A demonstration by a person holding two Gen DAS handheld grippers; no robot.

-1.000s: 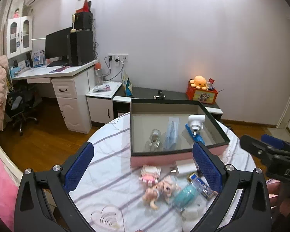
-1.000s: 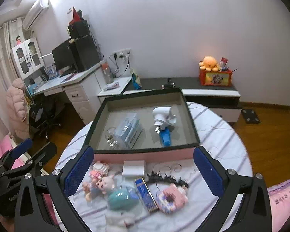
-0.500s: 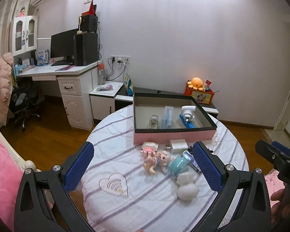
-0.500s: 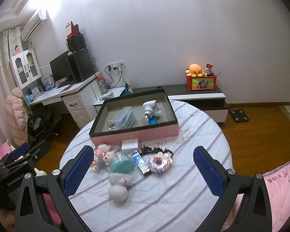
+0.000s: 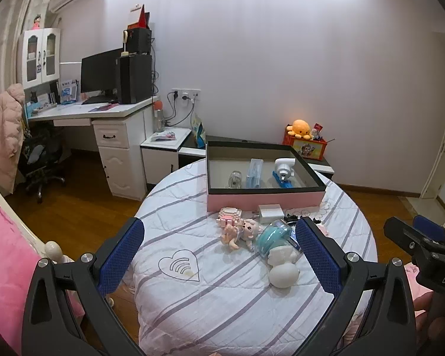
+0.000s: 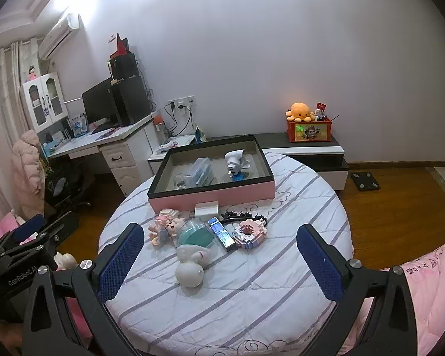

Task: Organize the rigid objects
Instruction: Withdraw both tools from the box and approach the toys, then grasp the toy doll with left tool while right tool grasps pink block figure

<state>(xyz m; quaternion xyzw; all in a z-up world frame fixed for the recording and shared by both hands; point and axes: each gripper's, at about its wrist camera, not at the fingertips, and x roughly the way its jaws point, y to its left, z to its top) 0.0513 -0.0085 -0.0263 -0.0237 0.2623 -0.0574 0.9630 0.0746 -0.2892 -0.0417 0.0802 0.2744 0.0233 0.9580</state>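
A pink box with a black rim (image 5: 267, 200) (image 6: 210, 197) sits at the far side of a round striped table (image 5: 210, 293) (image 6: 252, 290). It holds a white plug (image 6: 233, 160), a blue item and clear packets. In front lie a doll (image 5: 241, 234) (image 6: 166, 228), a white charger (image 5: 270, 212) (image 6: 206, 209), a teal globe (image 5: 273, 235) (image 6: 195, 234), a white figure (image 5: 283, 270) (image 6: 190, 267), a blue bar (image 6: 221, 233) and a pink brick ring (image 6: 248, 233). My left gripper (image 5: 221, 252) and right gripper (image 6: 219, 255) are open, empty, held back from the table.
A white desk with monitor and speakers (image 5: 112, 83) stands at the left with an office chair (image 5: 41, 160). A low cabinet with an orange plush (image 6: 299, 111) is behind the table. Pink bedding (image 5: 6, 252) lies at the left and at the right (image 6: 424, 273).
Both grippers have pulled back and up from the table; the box and loose items now look smaller and farther. Nothing on the table has moved.
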